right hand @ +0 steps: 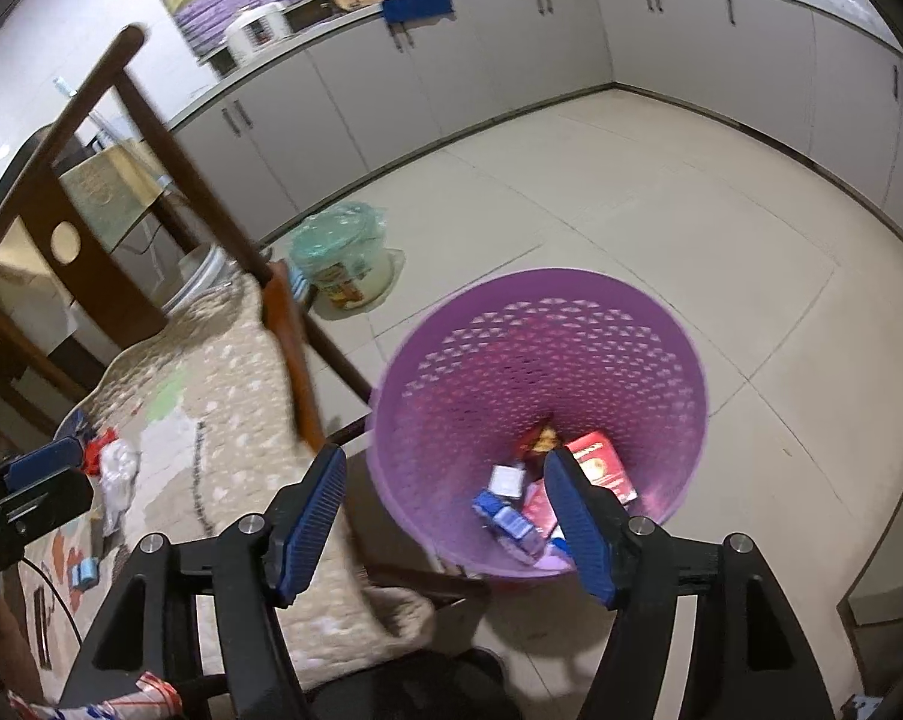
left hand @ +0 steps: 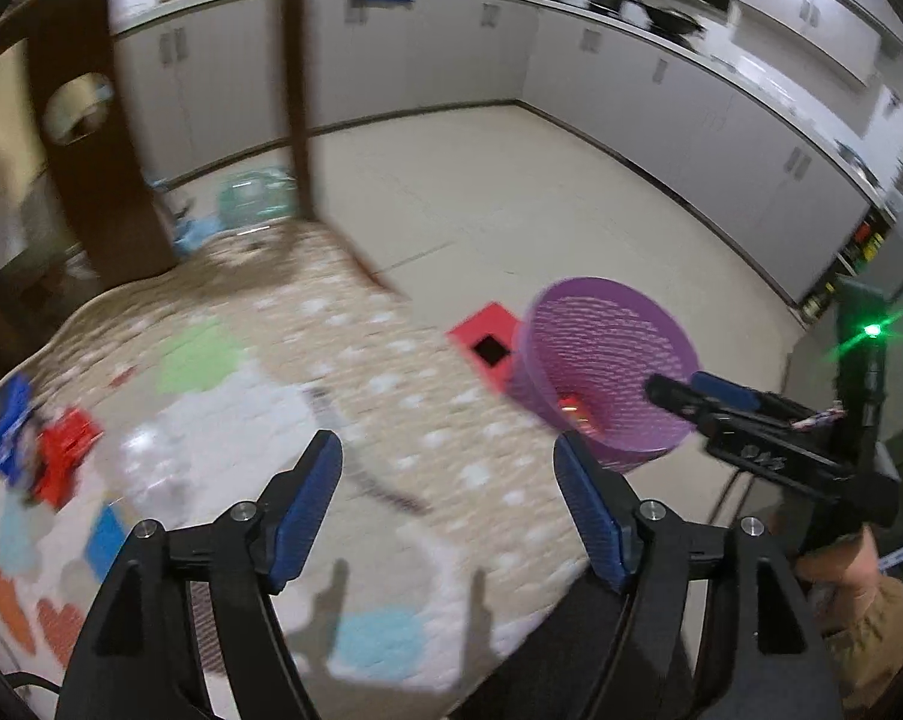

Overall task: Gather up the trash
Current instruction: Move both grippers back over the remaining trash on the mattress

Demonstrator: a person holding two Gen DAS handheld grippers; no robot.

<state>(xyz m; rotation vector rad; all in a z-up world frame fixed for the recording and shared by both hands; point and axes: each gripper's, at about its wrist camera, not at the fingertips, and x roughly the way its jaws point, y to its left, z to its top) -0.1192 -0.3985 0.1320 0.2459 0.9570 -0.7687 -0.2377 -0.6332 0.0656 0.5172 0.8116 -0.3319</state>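
Note:
A purple perforated basket [right hand: 541, 360] stands on the floor beside the quilt-covered surface [right hand: 235, 372]. It holds a red packet [right hand: 601, 462], a blue packet [right hand: 505, 516] and a small white box [right hand: 507, 478]. My right gripper [right hand: 444, 453] hangs open above the basket's near rim with nothing between its fingers. My left gripper [left hand: 445, 444] is open and empty over the quilt [left hand: 331, 360]. Red wrappers [left hand: 61, 456] and blue wrappers [left hand: 10, 426] lie at the quilt's left edge. The left wrist view also shows the basket [left hand: 607, 360] and the right gripper [left hand: 685, 387].
A dark wooden chair [right hand: 91, 180] stands behind the quilt. A bucket under green plastic [right hand: 343, 264] sits on the floor near white cabinets [right hand: 511, 48]. A red box [left hand: 487, 345] lies by the basket. A crumpled wrapper [right hand: 127, 699] shows at the bottom left. Tiled floor [right hand: 631, 180] lies beyond.

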